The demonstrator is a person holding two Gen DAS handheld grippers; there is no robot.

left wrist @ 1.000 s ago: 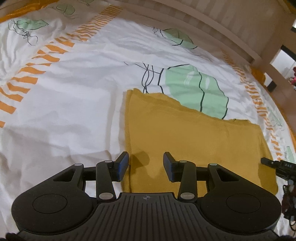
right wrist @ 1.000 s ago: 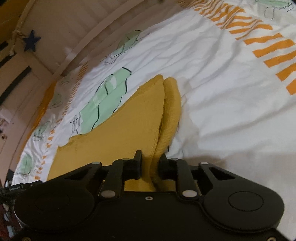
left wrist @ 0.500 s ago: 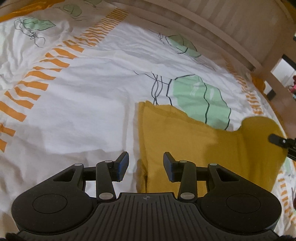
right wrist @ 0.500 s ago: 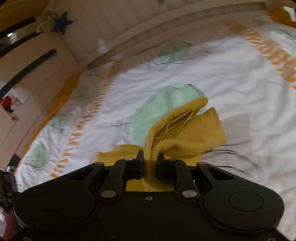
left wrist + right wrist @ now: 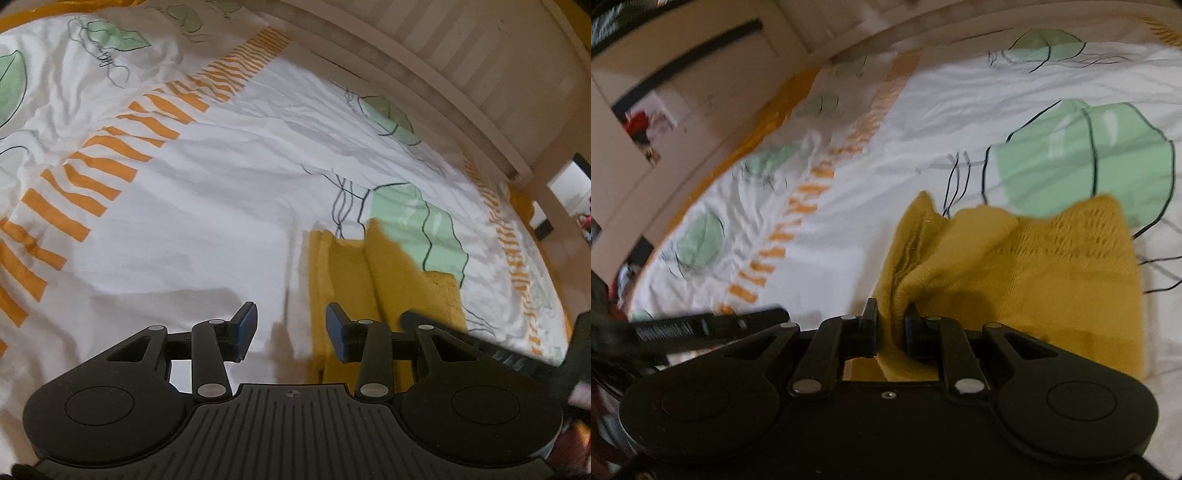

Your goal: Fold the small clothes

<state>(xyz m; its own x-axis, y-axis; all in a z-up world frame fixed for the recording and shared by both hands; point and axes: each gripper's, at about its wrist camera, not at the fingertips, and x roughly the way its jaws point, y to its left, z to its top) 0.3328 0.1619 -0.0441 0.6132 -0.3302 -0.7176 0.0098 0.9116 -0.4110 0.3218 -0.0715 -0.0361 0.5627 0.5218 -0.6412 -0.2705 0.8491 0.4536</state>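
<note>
White bedding [image 5: 207, 229] printed with pale green leaves and rows of orange dashes covers the whole work surface, with a slatted wooden bed frame [image 5: 461, 62] curving along its far edge, and the mustard-yellow knit garment [image 5: 1027, 266] lies on it beside the large green leaf, toward the right in the left wrist view. The right gripper [image 5: 891, 325] has its jaws nearly together, pinching a bunched edge of the garment between the pads, and the fabric rises from the sheet to that pinch in soft gathered ridges; judging from this, the edge is being carried across the rest of the cloth to lay one part over another, which would be a fold in progress. The left gripper [image 5: 291, 328] stands about half open with nothing between its blue pads, hovering over bare sheet just beside the garment's left border (probably waiting clear of the cloth so the fold can land, or ready to pin that side down). In the left wrist view part of the right tool shows as a dark bar at the lower right, crossing the yellow cloth. The garment itself looks like a soft, fairly thick knit, with an openwork band along its far edge, and it already shows lengthwise creases where layers overlap, so the folded shape appears narrow but not yet flat.
</note>
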